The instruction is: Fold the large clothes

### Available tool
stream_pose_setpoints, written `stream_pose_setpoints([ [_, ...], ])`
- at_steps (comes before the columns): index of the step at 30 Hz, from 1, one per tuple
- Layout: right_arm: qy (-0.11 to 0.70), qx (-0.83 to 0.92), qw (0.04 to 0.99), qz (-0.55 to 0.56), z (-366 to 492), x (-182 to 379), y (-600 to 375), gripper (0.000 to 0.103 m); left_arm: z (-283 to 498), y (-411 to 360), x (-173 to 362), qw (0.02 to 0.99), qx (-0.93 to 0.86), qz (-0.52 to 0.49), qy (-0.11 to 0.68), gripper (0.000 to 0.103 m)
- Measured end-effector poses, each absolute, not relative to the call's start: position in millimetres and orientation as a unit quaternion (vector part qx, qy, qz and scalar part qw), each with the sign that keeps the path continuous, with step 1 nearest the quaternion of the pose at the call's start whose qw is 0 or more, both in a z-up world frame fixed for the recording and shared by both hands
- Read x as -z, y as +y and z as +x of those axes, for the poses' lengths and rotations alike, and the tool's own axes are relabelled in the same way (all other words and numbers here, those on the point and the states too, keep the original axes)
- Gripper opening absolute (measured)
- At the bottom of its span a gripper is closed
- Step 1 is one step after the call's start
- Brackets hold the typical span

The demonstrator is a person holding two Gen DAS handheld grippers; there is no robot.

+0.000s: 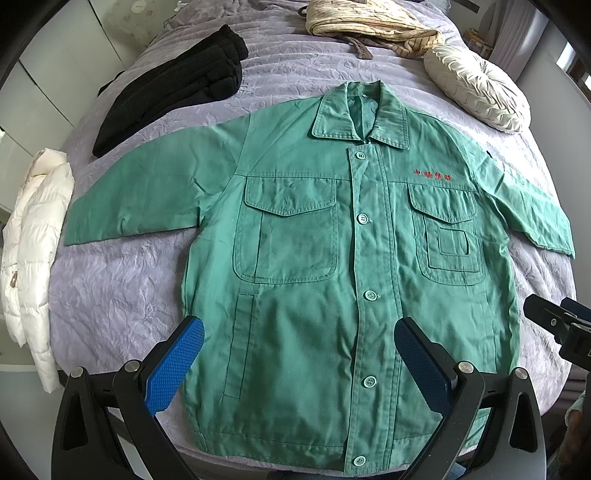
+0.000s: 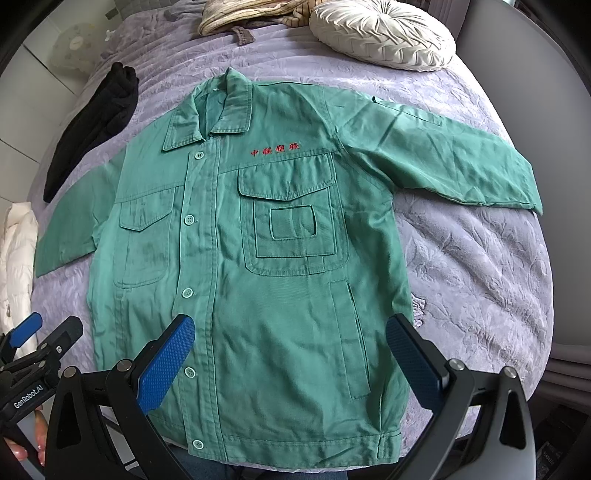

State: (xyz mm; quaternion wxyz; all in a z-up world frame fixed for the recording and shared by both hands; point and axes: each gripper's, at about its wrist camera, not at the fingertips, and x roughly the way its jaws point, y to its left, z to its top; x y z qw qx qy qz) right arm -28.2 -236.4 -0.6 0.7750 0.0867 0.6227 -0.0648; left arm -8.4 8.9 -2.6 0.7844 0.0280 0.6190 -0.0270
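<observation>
A green work jacket (image 1: 314, 236) lies flat, front up and buttoned, on a lilac bedspread (image 1: 122, 280), sleeves spread to both sides; it also shows in the right wrist view (image 2: 258, 258). Red characters are stitched over one chest pocket. My left gripper (image 1: 299, 332) is open and empty, hovering above the jacket's lower hem area. My right gripper (image 2: 290, 328) is open and empty over the lower front of the jacket. The right gripper also shows at the edge of the left wrist view (image 1: 561, 325), and the left gripper's blue fingertip (image 2: 26, 328) in the right wrist view.
A black garment (image 1: 173, 85) lies at the back left, a white puffer coat (image 1: 33, 254) at the left edge of the bed. A round cream cushion (image 2: 384, 33) and a striped beige garment (image 1: 373, 26) lie near the head of the bed.
</observation>
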Motion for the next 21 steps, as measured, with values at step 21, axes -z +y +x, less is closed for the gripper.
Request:
stream_pose_setpoints([
  [21, 0.635, 0.067, 0.766, 0.07, -31, 9, -223, 0.103, -6, 37, 26, 0.763, 0.03, -0.006, 0.645, 0.103],
])
